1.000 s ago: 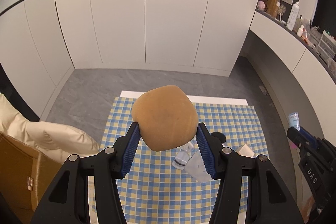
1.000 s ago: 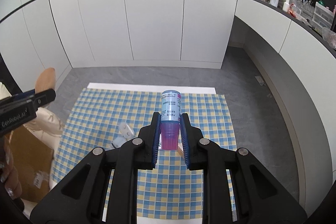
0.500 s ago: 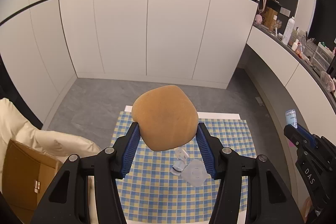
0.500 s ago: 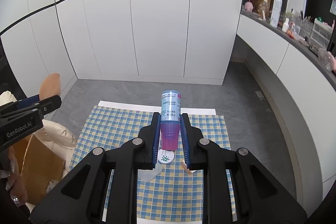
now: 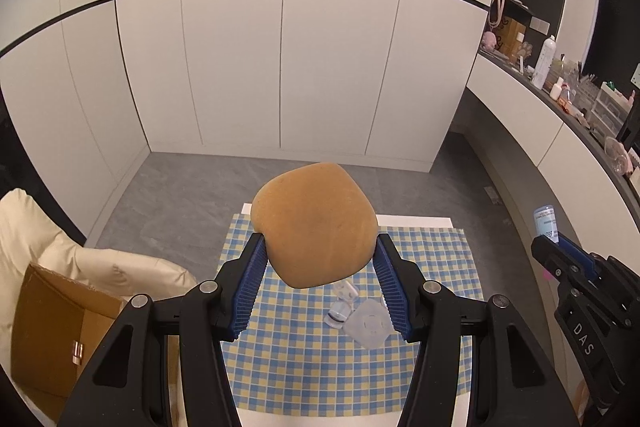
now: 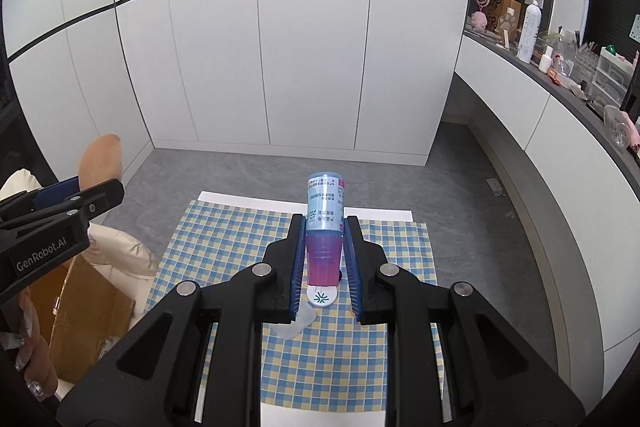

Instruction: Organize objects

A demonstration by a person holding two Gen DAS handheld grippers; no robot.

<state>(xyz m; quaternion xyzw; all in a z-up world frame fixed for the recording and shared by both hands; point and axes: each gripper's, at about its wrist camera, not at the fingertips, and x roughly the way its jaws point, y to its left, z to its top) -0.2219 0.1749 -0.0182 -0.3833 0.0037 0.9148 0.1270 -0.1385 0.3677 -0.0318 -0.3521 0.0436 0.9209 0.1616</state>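
Both things are picked up, high above the checked cloth (image 5: 280,367). The left gripper (image 5: 318,277) squeezes a big brown sponge (image 5: 314,227). The right gripper (image 6: 322,259) pinches a small bottle (image 6: 324,223). Next, each probably needs a home, maybe the cardboard box (image 5: 56,331).

The checked cloth (image 5: 420,367) is taken as the landmark. Near its middle a small cluster is found: a clear lid (image 5: 370,325), a small clear bottle (image 5: 342,301) touching it, and a white cap (image 6: 322,297). The cloth's near edge, far edge and both side strips are left bare. To its left, passage is blocked by a cardboard box (image 5: 56,339) and a cream cushion (image 5: 100,263) beside it. Beyond it, open grey floor (image 5: 192,187) runs to the cabinets (image 5: 280,67). To its right, a curved counter (image 6: 560,131) closes the way.
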